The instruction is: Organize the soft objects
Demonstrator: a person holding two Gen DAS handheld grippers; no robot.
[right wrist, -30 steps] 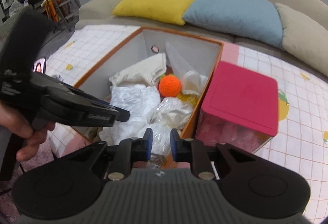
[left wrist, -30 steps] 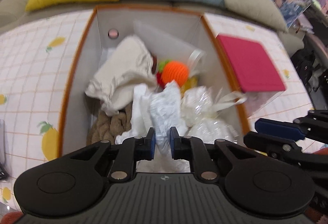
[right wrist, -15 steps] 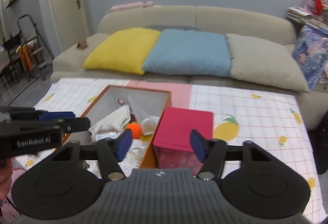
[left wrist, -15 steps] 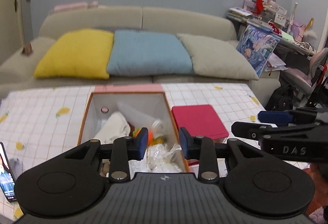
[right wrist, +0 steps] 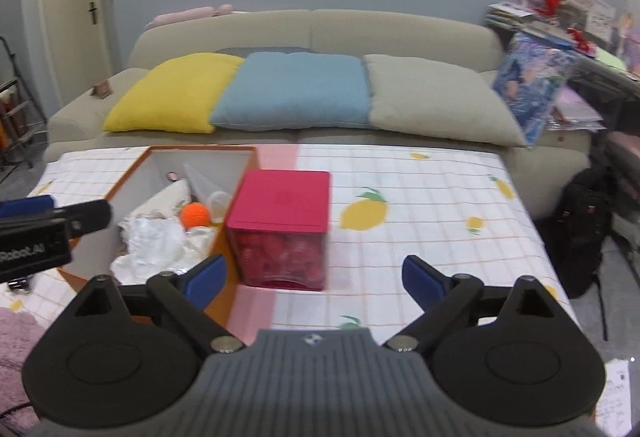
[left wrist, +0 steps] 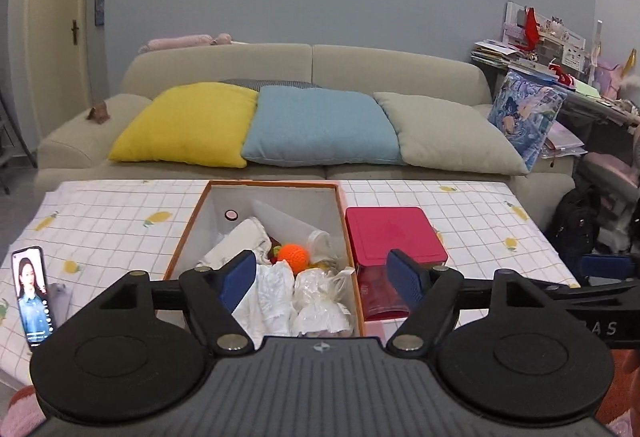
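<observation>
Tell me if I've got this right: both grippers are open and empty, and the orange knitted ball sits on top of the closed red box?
Not quite. Both the left gripper and the right gripper are open and empty, but the orange knitted ball lies inside the open orange-rimmed box, beside the red box. The left wrist view shows it.

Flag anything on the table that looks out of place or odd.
A phone stands propped at the table's left edge, screen lit and showing a woman; it is not a soft item. The soft things sit jumbled inside the orange-rimmed box.
</observation>
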